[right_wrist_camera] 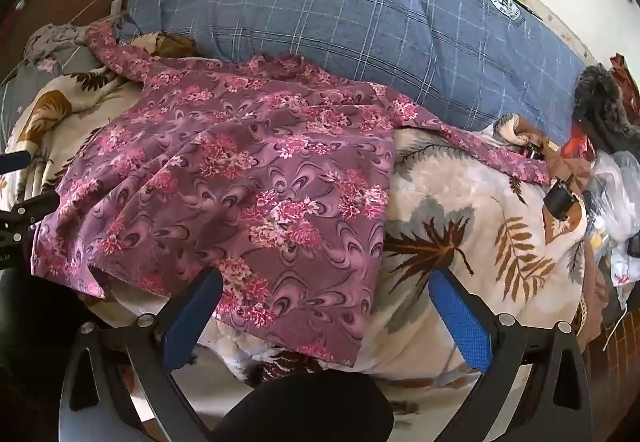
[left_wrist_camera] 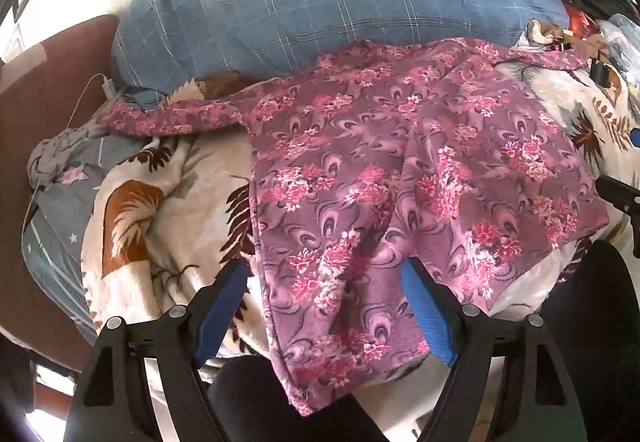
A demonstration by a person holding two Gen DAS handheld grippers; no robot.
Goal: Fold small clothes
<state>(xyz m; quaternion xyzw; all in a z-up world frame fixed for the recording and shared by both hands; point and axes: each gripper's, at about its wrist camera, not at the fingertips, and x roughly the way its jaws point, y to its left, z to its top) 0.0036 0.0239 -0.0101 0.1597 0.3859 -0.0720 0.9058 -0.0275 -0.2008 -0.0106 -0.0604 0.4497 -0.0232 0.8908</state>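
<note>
While the flowery purple shirt [left_wrist_camera: 400, 161] lies spread on the leaf blanket [right_wrist_camera: 460, 201], in front of the blue checked quilt [right_wrist_camera: 360, 13], your left gripper [left_wrist_camera: 326, 298] and right gripper [right_wrist_camera: 326, 306] both gape wide, holding nothing.

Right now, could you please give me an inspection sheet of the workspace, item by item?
Surface: bed covered by a cream leaf-print blanket, rumpled.
Job's things: one purple floral shirt spread out on the blanket, sleeves stretched to both sides, hem toward the grippers, not yet folded.
Clutter: dark furry item, clear plastic bag and small black object at the right edge; grey floral cloth at the left.
Grippers: left gripper open, shirt's hem corner between its fingers; right gripper open over the other hem corner.
Cables: white charger cable at the left.
Surroundings: blue checked quilt behind the shirt; brown headboard.
</note>
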